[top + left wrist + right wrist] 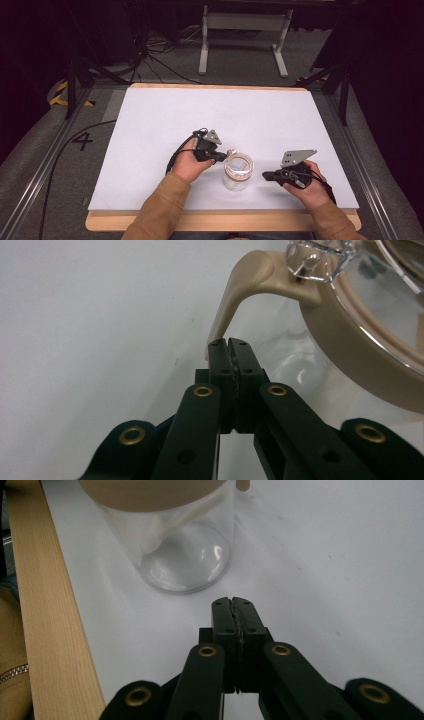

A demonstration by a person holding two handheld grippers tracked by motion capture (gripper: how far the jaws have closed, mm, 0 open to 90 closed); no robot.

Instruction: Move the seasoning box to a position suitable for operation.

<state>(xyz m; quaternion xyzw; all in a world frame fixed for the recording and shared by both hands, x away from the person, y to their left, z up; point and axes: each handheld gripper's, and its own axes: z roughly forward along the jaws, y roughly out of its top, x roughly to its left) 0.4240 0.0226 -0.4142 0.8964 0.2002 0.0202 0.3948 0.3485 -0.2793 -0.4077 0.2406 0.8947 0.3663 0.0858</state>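
**Clear jar, tan latch, tricky grab**

The white table (165, 115) had just one thing on it: a clear jar (236, 176) with a tan lid ring, near my edge, between my hands. I'd guess it's rigid, slick and breakable, so the curved latch tab (235, 300) looked like the best hold. My left hand-held gripper (230, 344) was clenched empty, its tips right at that tab. My right hand-held gripper (234, 602), also clenched empty, sat just short of the base.

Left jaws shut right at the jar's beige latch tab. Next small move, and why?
Probably nudge the left gripper up under the latch tab to flip it open. Its shut jaws sit at the tab's lower tip, and the lid is still on the clear jar. The right gripper, also shut, stands apart from the jar.
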